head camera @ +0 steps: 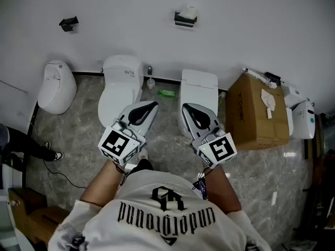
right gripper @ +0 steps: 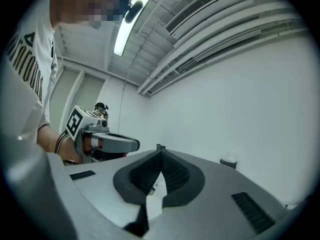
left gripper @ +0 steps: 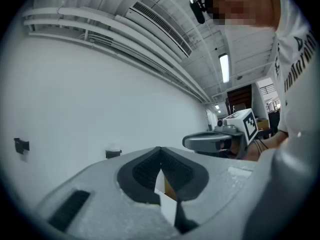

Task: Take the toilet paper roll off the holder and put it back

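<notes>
In the head view, the toilet paper roll (head camera: 186, 12) is a soft white cylinder sitting on its black holder (head camera: 185, 21), high on the plain white wall at top centre. A second black holder (head camera: 68, 23) is mounted at upper left. Below them, two glossy white toilets (head camera: 121, 82) stand against the wall on a grey marbled floor (head camera: 78, 135), with a brown cardboard box (head camera: 259, 111) at right and a small green bottle (head camera: 167, 92) lying between the toilets. At the middle of the frame the left gripper (head camera: 146, 111) and right gripper (head camera: 194, 114) are smooth grey shells with dark pads. Both are well short of the roll.

In the left gripper view, the ribbed black pads (left gripper: 145, 171) meet at their tips with nothing held between them. The roll is a small pale shape on the wall at left centre.

In the right gripper view, the textured pads are likewise pressed together and empty. The roll shows at right centre.
</notes>
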`<state>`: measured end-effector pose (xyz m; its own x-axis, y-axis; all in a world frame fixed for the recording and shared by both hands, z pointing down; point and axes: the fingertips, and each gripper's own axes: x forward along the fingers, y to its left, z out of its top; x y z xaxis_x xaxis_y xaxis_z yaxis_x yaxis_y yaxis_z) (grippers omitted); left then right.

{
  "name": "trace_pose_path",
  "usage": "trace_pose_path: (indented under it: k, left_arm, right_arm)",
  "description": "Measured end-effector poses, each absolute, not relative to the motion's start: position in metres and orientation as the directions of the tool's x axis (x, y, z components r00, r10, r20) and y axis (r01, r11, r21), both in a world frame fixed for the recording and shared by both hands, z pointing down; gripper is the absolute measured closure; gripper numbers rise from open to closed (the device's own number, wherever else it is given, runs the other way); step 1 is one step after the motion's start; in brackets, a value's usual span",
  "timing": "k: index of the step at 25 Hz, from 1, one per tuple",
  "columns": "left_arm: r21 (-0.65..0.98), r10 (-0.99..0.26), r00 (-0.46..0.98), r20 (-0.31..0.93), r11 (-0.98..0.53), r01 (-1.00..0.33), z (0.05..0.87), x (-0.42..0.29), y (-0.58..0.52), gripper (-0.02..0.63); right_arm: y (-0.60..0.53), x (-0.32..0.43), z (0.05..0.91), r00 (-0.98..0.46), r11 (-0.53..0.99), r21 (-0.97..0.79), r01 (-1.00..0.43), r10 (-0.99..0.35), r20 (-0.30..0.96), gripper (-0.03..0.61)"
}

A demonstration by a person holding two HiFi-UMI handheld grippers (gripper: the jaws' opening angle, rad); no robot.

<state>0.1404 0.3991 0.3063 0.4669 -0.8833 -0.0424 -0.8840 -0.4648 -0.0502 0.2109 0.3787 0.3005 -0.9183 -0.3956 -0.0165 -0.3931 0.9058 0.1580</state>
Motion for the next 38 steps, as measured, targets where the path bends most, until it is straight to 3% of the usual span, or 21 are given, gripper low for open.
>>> trace_pose_path:
  k: [13,25,38]
  left_arm:
    - [-0.007,-0.895,0.445,-0.041,-0.445,-0.895,0.325,0.049,0.343,0.6]
    - [-0.003,-0.854,0.518,-0.044,-0.519,-0.855,0.32,-0.043,0.279,0.6]
    - [0.014,-0.844,0.535,-0.032,-0.536,-0.844,0.328,-0.087,0.249,0.6]
  right_arm:
    - [0.317,0.142,0.315,-0.924,0.919,0.114,-0.378,-0.382,0.007,0.566]
    - [0.247,0.045,0.31,-0.901,0.896,0.119,-0.428,-0.434,0.02,0.565]
    - [0.21,0.005,0.321,-0.894,0.893,0.096,-0.44,-0.446,0.04,0.565]
